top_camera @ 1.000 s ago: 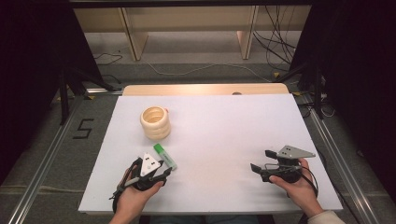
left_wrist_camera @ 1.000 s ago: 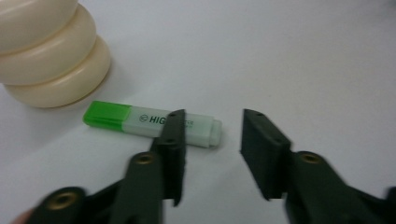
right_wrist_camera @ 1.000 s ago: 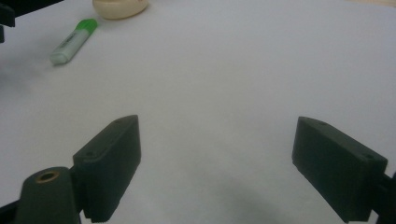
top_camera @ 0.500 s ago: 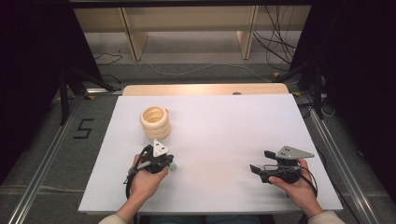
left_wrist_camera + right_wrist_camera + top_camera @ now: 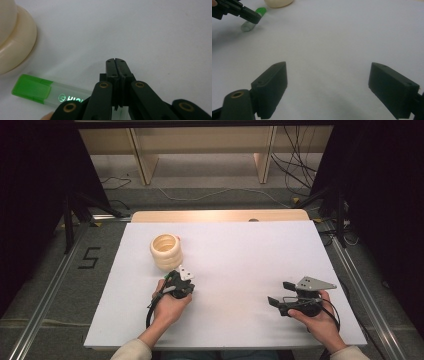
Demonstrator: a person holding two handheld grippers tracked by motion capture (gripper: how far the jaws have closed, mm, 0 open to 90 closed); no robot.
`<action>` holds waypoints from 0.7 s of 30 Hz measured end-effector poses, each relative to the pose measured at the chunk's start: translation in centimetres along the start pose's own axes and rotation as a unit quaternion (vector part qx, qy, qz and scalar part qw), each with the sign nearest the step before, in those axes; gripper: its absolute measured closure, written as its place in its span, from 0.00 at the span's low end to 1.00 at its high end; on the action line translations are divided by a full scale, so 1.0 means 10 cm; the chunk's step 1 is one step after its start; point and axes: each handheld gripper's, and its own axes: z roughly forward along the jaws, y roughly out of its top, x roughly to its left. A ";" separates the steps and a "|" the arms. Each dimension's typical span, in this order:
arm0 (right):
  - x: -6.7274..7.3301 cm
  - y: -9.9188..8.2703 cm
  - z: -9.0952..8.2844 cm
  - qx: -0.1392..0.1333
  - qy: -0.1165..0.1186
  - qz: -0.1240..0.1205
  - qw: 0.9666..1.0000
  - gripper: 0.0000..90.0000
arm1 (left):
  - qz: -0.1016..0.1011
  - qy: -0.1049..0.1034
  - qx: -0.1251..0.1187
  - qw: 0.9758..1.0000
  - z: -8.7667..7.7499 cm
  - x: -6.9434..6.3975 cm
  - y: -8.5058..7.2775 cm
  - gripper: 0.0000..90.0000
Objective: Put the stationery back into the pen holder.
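Left gripper [image 5: 115, 61]: jaws closed, pads meeting tip to tip with nothing between them. The green-capped highlighter [image 5: 31, 88] lies on the white tabletop [image 5: 260, 250], crossing under the gripper's linkage behind the tips. It looks ungripped, though the overlap is hard to read. The cap end points toward the cream ribbed cup [image 5: 166, 251] just beside it.

Change: a second ago the jaws stood partly open with the highlighter beside them. Since then the left hand [image 5: 170, 307] has slid forward over the pen and the jaws have shut. That probably means a missed or overshot grasp, so reopen and realign.

Right gripper [image 5: 328, 87]: jaws wide open, empty, parked well apart, unmoved.
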 end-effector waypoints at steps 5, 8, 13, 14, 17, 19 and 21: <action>0.00 0.00 0.00 -0.001 0.000 -0.001 1.000 0.18 | -0.002 -0.005 0.013 1.000 0.05 0.01 0.01 1.00; 0.00 0.00 0.00 -0.001 0.000 -0.001 1.000 0.18 | -0.002 -0.004 0.025 1.000 0.09 0.01 0.01 1.00; 0.00 0.00 0.00 -0.001 0.001 -0.001 1.000 0.18 | 0.004 -0.002 0.028 1.000 0.09 0.00 0.01 1.00; 0.00 0.00 0.00 -0.001 0.001 -0.001 1.000 0.18 | 0.003 -0.002 0.028 1.000 0.09 0.00 0.01 1.00; 0.00 0.00 0.00 -0.001 0.001 -0.001 1.000 0.18 | 0.001 -0.005 0.030 1.000 0.08 0.01 0.01 1.00; 0.00 0.00 0.00 -0.002 0.001 -0.002 1.000 0.18 | 0.000 -0.004 0.031 0.999 0.08 0.01 0.01 1.00; 0.00 0.00 0.00 -0.001 0.001 -0.001 1.000 0.18 | 0.002 -0.004 0.035 0.999 0.07 0.01 0.00 1.00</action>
